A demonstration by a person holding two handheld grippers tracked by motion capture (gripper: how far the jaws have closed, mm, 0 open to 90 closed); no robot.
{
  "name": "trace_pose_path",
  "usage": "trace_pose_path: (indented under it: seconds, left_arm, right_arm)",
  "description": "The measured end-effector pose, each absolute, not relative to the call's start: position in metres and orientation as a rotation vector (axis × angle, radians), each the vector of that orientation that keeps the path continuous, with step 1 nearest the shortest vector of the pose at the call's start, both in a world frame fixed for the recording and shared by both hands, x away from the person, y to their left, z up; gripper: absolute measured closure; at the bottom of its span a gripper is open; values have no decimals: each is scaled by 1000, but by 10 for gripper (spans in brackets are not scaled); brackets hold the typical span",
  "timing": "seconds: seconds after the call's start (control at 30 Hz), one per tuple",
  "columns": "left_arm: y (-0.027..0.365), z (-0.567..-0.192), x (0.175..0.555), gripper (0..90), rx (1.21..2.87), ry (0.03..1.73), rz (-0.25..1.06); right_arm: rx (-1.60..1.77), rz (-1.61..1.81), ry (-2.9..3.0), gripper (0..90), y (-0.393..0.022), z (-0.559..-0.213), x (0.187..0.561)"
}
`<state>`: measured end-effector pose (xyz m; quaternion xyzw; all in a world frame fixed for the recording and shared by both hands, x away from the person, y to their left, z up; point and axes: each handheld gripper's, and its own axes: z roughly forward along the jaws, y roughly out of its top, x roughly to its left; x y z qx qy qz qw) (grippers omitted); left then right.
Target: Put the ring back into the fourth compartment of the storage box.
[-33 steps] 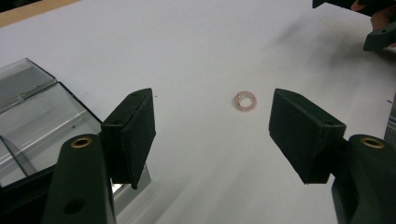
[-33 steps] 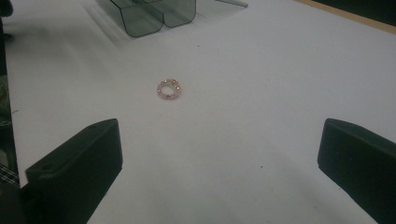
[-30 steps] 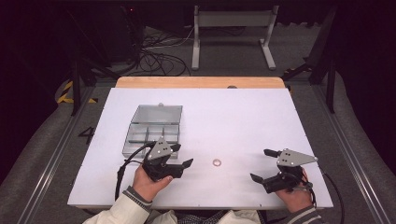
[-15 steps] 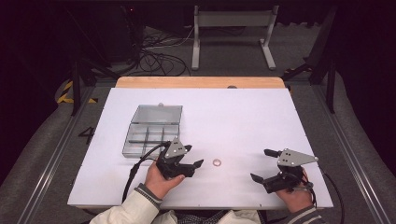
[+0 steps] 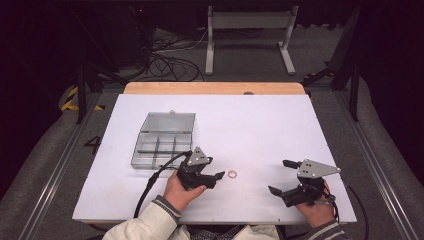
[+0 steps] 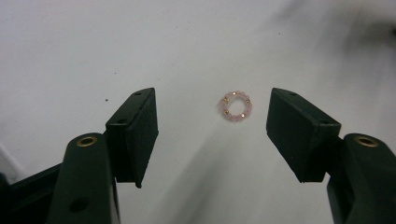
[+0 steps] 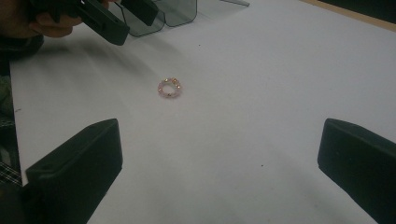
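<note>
Left gripper (image 5: 216, 175) wide open and empty, jaws framing the small pink bead ring (image 6: 236, 106) lying flat on the white table (image 5: 260, 125) just ahead; risk: pads skid over the low ring and flick it away rather than pinching it.

I see a matt white counter (image 5: 260, 125) with a bare wood edge, a clear glossy plastic box (image 5: 162, 140), a pink bead ring (image 6: 236, 106) with gold flecks, and matt black gripper pads (image 6: 135, 133).
</note>
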<state>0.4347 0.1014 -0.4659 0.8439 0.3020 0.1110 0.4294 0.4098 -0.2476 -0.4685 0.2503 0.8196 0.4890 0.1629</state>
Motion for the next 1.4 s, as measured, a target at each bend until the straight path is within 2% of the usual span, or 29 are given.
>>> trace_pose_path:
  seconds: [0.5, 1.13, 1.4]
  left_arm:
    - [81, -479, 443, 383, 2114, 762, 236]
    - [69, -488, 449, 423, 2142, 753, 249]
    - [62, -489, 450, 501, 2166, 739, 280]
  right_arm:
    - [716, 1402, 2342, 6, -249, -469, 410]
    - [717, 1409, 2345, 7, -249, -470, 411]
    - [720, 1406, 2348, 6, -249, -470, 411]
